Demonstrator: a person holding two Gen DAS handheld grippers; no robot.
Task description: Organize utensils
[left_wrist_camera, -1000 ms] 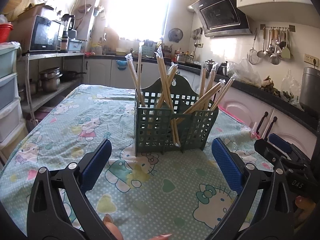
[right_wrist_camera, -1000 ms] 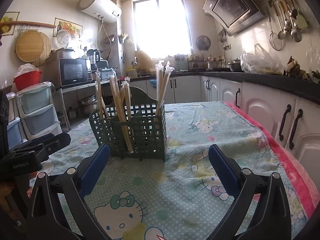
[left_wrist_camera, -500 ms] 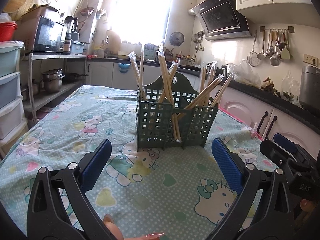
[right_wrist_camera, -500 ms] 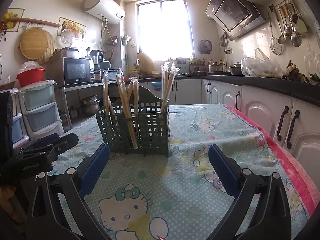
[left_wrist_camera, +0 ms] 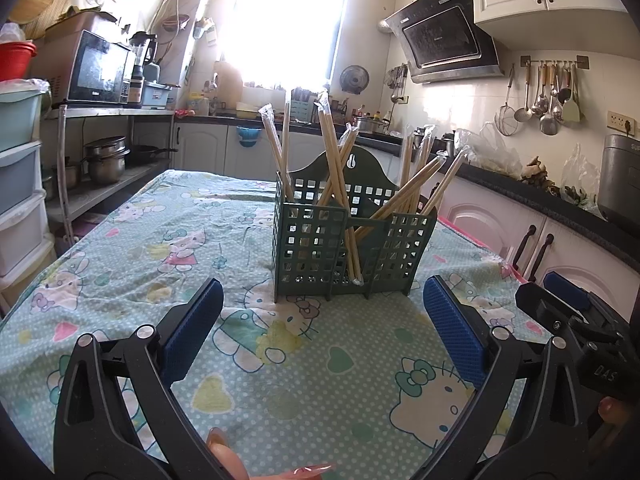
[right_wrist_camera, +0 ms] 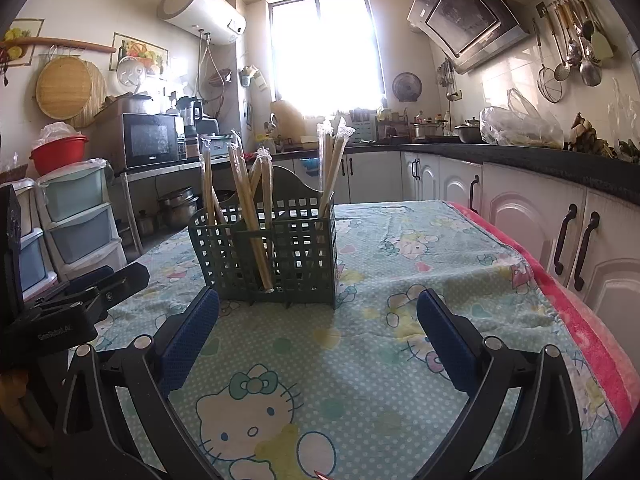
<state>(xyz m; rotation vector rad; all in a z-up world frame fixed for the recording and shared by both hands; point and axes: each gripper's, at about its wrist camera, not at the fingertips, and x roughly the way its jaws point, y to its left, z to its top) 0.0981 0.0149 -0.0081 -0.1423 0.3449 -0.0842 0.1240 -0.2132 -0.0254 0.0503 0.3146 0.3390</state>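
Note:
A dark green lattice utensil holder stands upright on the cartoon-print tablecloth. Several plastic-wrapped wooden chopsticks lean in its compartments. The holder also shows in the right wrist view with its chopsticks. My left gripper is open and empty, a short way in front of the holder. My right gripper is open and empty, also in front of the holder. The right gripper shows at the right edge of the left wrist view; the left gripper shows at the left edge of the right wrist view.
Plastic drawers and a shelf with a microwave stand to the left of the table. White cabinets under a dark counter run along the right. A pink cloth edge marks the table's right side.
Both grippers have drawn back from the holder and tilted slightly upward, so it looks smaller and farther. Both stay open and empty. The holder and chopsticks have not moved.

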